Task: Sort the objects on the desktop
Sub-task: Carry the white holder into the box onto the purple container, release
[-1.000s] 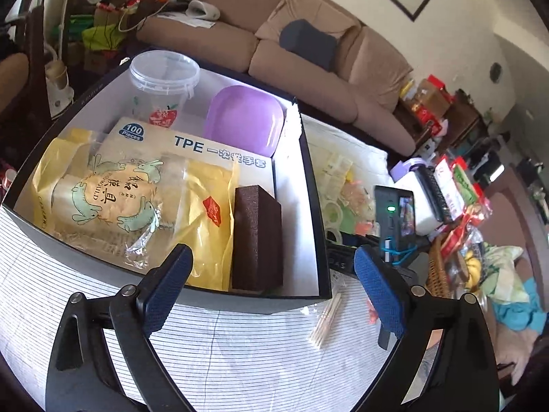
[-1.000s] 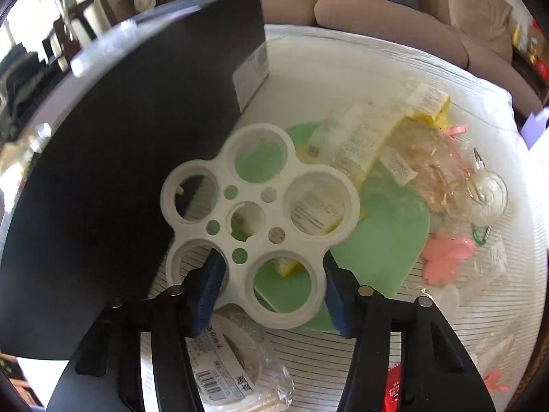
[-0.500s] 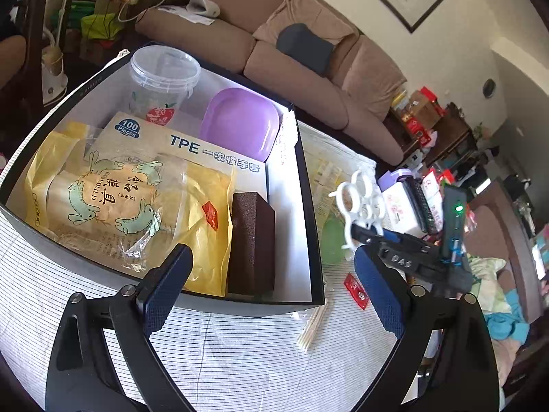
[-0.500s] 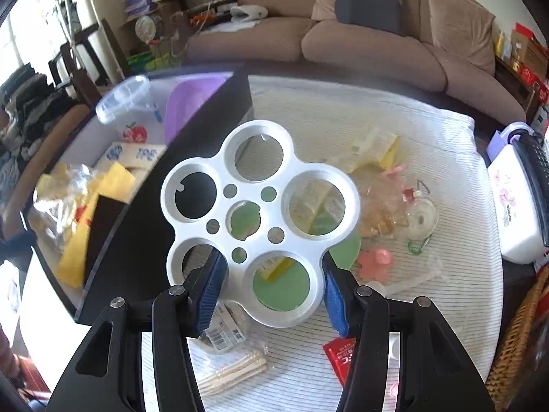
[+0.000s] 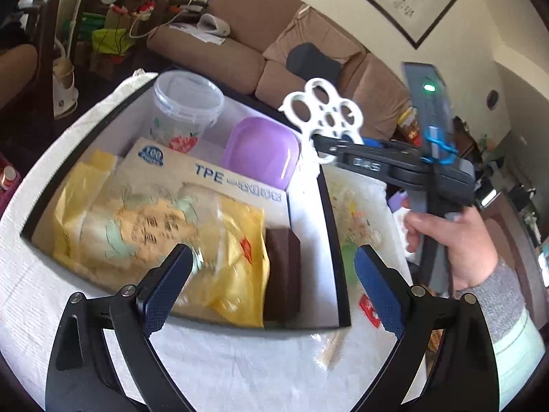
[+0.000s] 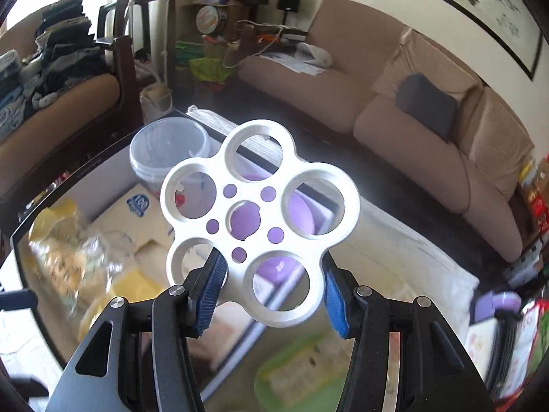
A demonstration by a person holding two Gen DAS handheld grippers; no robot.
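Your right hand-held gripper (image 6: 272, 300) pinches white flower-shaped holder (image 6: 260, 226), held in air over black box (image 5: 329, 206), above purple dish (image 5: 260, 152). Your left hand-held gripper (image 5: 271, 283) spread wide, nothing btwn pads, near box front.

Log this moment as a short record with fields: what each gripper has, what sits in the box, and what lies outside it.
right gripper: shut on the white plastic flower-shaped holder with round holes, held in the air over the box
left gripper: open, fingers empty, aimed at the box's near edge
box: black-walled white-lined open box
box contents: clear plastic lidded tub; purple rounded plastic case; TPE glove carton; yellow snack bags; dark brown block
outside box: green tray on the white tablecloth
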